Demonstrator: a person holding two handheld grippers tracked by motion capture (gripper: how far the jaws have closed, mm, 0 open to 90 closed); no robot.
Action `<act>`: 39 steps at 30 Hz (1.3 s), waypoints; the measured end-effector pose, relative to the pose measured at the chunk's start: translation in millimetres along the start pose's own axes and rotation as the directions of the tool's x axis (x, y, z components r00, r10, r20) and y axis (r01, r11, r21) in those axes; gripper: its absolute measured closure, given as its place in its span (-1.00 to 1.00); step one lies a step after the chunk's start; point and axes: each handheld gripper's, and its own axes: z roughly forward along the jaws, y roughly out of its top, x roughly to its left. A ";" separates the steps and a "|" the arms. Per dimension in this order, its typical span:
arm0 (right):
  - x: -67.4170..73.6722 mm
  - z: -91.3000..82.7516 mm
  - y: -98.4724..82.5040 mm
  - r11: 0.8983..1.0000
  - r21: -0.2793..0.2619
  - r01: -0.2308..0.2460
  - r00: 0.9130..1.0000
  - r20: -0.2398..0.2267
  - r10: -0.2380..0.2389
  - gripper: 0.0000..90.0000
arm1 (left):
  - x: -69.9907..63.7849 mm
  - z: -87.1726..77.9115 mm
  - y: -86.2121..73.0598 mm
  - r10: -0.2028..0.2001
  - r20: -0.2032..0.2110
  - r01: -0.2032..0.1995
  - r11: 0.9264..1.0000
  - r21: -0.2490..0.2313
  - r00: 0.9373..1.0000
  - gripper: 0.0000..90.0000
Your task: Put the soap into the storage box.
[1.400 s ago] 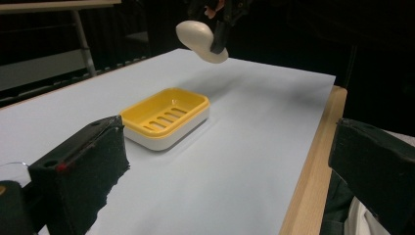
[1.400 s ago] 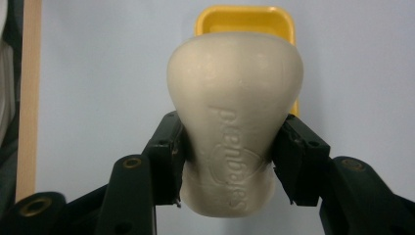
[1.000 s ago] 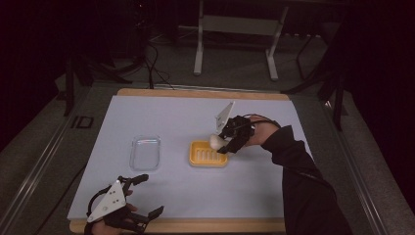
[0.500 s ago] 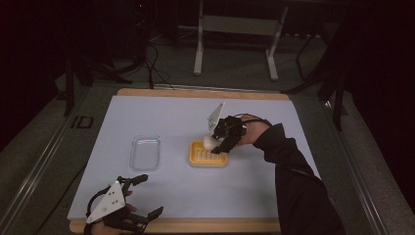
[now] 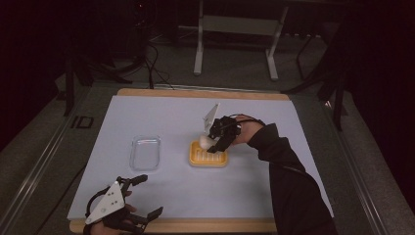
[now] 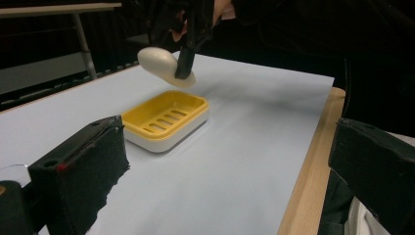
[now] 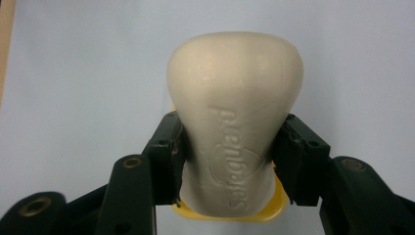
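The pale bar of soap [image 7: 234, 127] hangs in the air just above the yellow soap dish [image 6: 166, 119], clear of it, its long axis running away from the right gripper [image 5: 214, 143] and tilted, the free rounded end higher and pointing toward the desk's left side. That gripper's jaws are clenched on the bar's narrower waist, one on each long side. Near the desk's [image 5: 161, 117] front edge the left gripper [image 5: 143, 198] rests with jaws spread and nothing between them, a clear lidless container [image 5: 145, 152] lying left of the dish.
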 end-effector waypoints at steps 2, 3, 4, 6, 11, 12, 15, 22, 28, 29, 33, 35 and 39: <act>-0.6 4.5 -1.4 1.000 0.008 0.005 1.000 0.007 -0.005 0.10 | -0.4 -0.1 0.2 -0.002 0.002 0.002 1.000 -0.001 1.000 -0.97; -1.1 6.6 -2.2 1.000 0.011 0.007 1.000 0.006 -0.007 0.10 | -0.6 -0.2 0.4 -0.002 0.004 0.002 1.000 -0.002 1.000 -0.97; -1.9 8.5 -3.1 1.000 0.012 0.012 1.000 0.006 -0.012 0.10 | -0.9 -0.4 0.4 -0.004 0.004 0.004 1.000 -0.003 1.000 -0.97; -3.9 12.6 -5.1 1.000 0.012 0.005 1.000 0.005 -0.005 0.10 | -0.9 -0.2 0.4 -0.003 0.002 0.003 1.000 -0.002 1.000 -0.97; -6.0 25.1 -8.4 1.000 0.028 0.001 1.000 -0.011 -0.001 0.10 | -1.1 0.0 0.3 -0.001 0.004 0.001 1.000 0.001 1.000 -0.97; -6.1 27.6 -8.7 0.999 0.032 -0.001 1.000 -0.010 0.001 0.10 | -1.1 -0.1 0.2 -0.001 0.003 0.001 1.000 0.002 1.000 -0.97; -6.4 33.8 -10.2 0.999 0.051 0.005 1.000 -0.011 -0.005 0.10 | -1.2 -0.2 0.0 -0.002 0.004 0.002 1.000 0.002 1.000 -0.97; -7.2 44.2 -14.7 0.997 0.073 0.007 1.000 -0.008 -0.007 0.10 | -1.2 -0.1 -0.1 -0.002 0.005 0.002 1.000 0.003 1.000 -0.97; -7.5 54.0 -16.6 0.997 0.077 -0.006 1.000 -0.013 0.007 0.10 | -1.0 0.2 -0.3 -0.002 0.005 0.002 1.000 0.005 1.000 -0.97; -7.4 55.3 -16.6 0.997 0.075 -0.008 1.000 -0.011 0.009 0.10 | -1.0 0.3 -0.3 -0.003 0.005 0.002 1.000 0.005 1.000 -0.97; -9.0 59.4 -16.8 0.997 0.077 -0.023 1.000 -0.002 0.023 0.10 | -1.0 0.3 -0.4 -0.003 0.006 0.003 1.000 0.005 1.000 -0.97; -7.8 61.4 -16.7 0.997 0.079 -0.022 1.000 -0.001 0.022 0.10 | -1.0 0.3 -0.4 -0.001 0.008 0.001 1.000 0.007 1.000 -0.97; -8.1 66.0 -17.5 0.995 0.083 -0.048 0.999 0.014 0.047 0.10 | -1.0 0.4 -0.4 -0.002 0.010 0.002 1.000 0.006 1.000 -0.97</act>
